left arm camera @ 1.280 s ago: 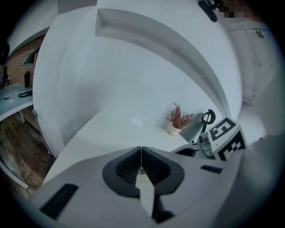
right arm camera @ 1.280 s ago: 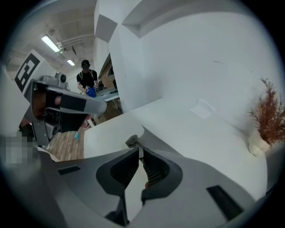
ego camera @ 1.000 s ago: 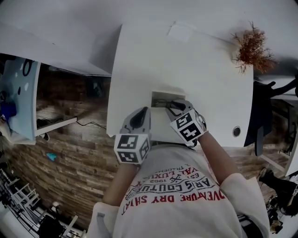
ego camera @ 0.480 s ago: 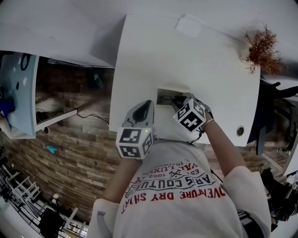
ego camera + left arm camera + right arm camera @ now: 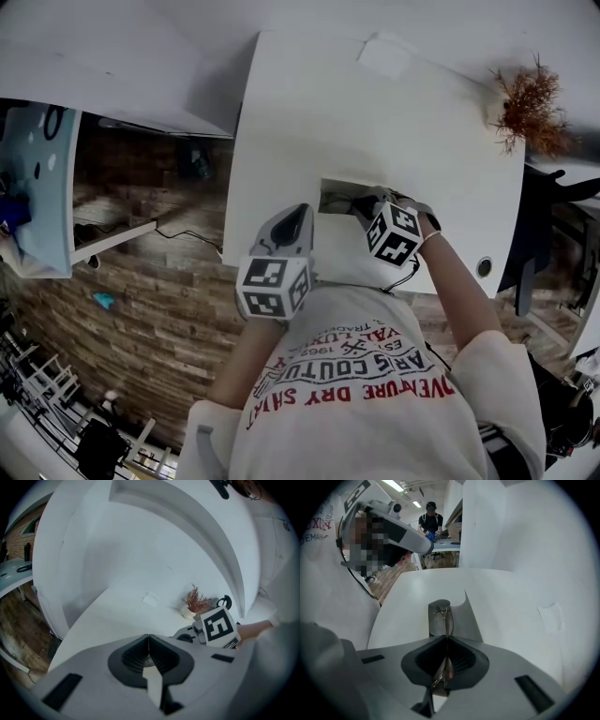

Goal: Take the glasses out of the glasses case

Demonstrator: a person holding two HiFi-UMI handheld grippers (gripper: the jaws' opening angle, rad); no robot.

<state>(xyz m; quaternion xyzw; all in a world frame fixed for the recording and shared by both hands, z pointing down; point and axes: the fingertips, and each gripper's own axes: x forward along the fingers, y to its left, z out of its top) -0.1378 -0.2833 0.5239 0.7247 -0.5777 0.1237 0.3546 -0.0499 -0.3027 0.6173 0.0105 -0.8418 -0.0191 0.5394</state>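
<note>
Between right gripper (image 5: 447,641) jaws, just closing: glasses (image 5: 443,617) pinched.

Right gripper (image 5: 447,640) newly clamped on glasses (image 5: 446,620)

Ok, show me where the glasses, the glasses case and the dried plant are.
glasses (image 5: 446,618), right gripper view, on the thin wire frame.
glasses case (image 5: 469,621), right gripper view, on its raised white flap.
dried plant (image 5: 530,101), head view, on its brown twigs.
</note>
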